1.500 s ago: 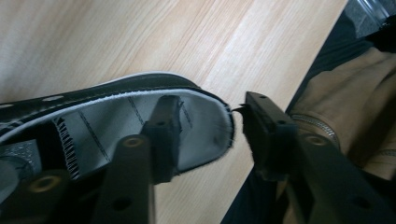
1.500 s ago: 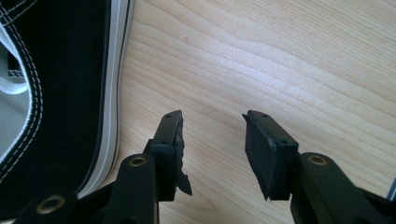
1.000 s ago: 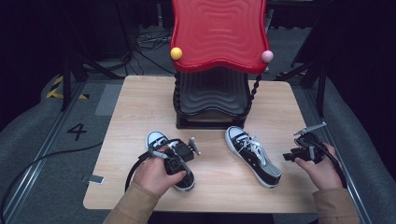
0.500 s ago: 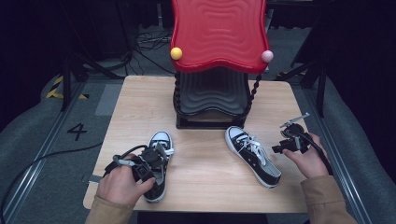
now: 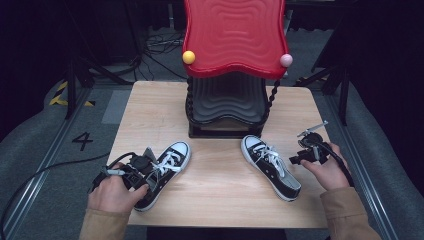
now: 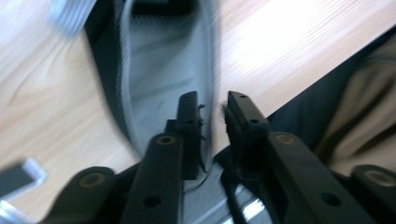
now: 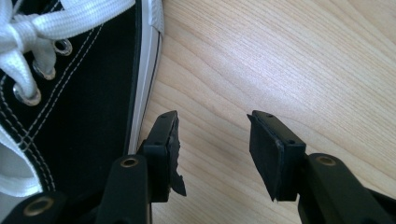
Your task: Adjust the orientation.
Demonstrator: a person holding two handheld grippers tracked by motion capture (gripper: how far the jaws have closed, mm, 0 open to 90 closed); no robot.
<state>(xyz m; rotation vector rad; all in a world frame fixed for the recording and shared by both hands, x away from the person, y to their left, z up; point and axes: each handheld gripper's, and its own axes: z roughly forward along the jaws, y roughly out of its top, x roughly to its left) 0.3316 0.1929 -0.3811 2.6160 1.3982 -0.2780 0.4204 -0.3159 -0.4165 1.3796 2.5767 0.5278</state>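
Note:
Two black canvas sneakers with white laces lie on the wooden table [image 5: 220, 192]. The left sneaker [image 5: 167, 165] points its toe up and to the right. My left gripper [image 5: 144, 175] sits at its heel end. In the left gripper view, my left gripper [image 6: 215, 105] is shut on the left sneaker's side wall [image 6: 211, 70], with one jaw inside over the grey insole. The right sneaker [image 5: 270, 165] lies with its toe toward the stand. Just to its right, my right gripper [image 5: 299, 156] is open. In the right gripper view, my right gripper [image 7: 212, 119] holds bare wood between its jaws, beside the sneaker's white sole edge [image 7: 140, 93].
A stand with a red wavy top [image 5: 232, 35] and black wavy shelves [image 5: 227, 102] occupies the table's far middle, with a yellow ball [image 5: 188, 57] and a pink ball [image 5: 285, 60] at its corners. A cable [image 5: 50, 170] trails off the left edge. Dark floor surrounds the table.
My left gripper has swung the left sneaker's heel toward the left front, so its toe now points up-right. My right gripper has moved in from the right edge toward the right sneaker.

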